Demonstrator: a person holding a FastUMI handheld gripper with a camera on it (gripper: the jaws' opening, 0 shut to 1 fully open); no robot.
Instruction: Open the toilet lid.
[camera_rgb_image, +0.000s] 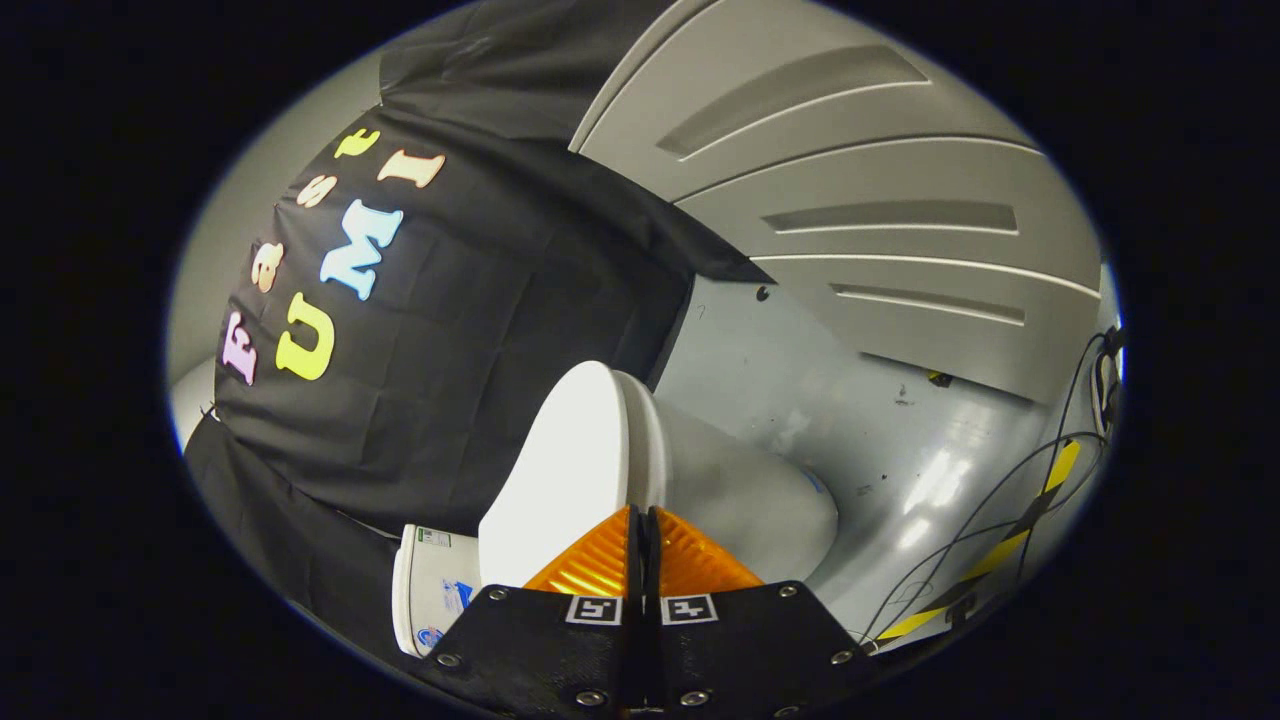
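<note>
Fingers of the gripper (641, 512) are seen pressed together at the lower centre of the frame, tips meeting with nothing clamped between them. Just ahead of those tips the white toilet lid (565, 470) is found, seen nearly edge-on, its broad face turned toward the lower left and its rim running up to the middle of the frame; contact with the rim cannot be judged. Right of the lid the toilet bowl (745, 490) is seen, bulging toward the lower right over a glossy grey floor (880, 420). At the lower left, beside the finger mounts, a white tank (430, 590) with small stickers is partly covered. A black cloth wall (450, 400) is spread across the left half of the frame, behind the lid. A ribbed grey panel (850, 200) is set across the upper right. Thin black cables (1000, 500) and a yellow-and-black striped strip (1010, 545) are laid over the floor at the right edge.
</note>
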